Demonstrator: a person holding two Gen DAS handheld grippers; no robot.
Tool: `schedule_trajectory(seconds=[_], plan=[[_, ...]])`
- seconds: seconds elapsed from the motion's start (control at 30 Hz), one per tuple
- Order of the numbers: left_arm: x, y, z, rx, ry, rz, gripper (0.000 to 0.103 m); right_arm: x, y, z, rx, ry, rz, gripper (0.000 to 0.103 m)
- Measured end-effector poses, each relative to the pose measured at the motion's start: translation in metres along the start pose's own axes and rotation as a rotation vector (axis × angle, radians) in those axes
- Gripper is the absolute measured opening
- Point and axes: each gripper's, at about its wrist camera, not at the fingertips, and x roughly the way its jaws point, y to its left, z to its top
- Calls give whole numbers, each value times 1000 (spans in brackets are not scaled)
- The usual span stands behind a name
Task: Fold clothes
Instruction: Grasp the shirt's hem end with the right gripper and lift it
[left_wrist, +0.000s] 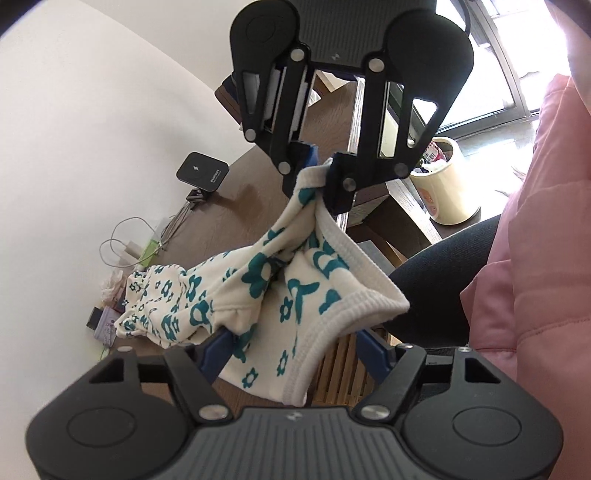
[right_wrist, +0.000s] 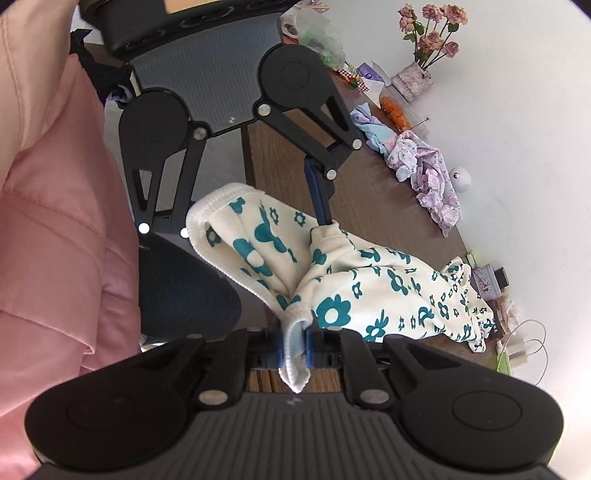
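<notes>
Right hand-held gripper (right_wrist: 295, 350) pinches floral garment (right_wrist: 369, 288) hem; left (left_wrist: 295, 350) open, straddling it.

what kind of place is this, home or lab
Most likely a lived-in home room, not a lab. A dark wooden table along a white wall carries a vase of dried roses, crumpled laundry and charger cables, and a bin stands by a bright window.
</notes>
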Motion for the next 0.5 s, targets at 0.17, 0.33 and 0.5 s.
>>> schedule_trajectory(seconds=[0.17,0.33,0.5], plan=[[-10,1,0,21,-16,123,65,-6,-7,4,22,3,-5,10],[-12,-3,3,43,-19,185,74,-6,-10,6,30,11,-1,10],[-6,-9,8,89,-35,157,70,-5,-8,9,26,18,13,10]])
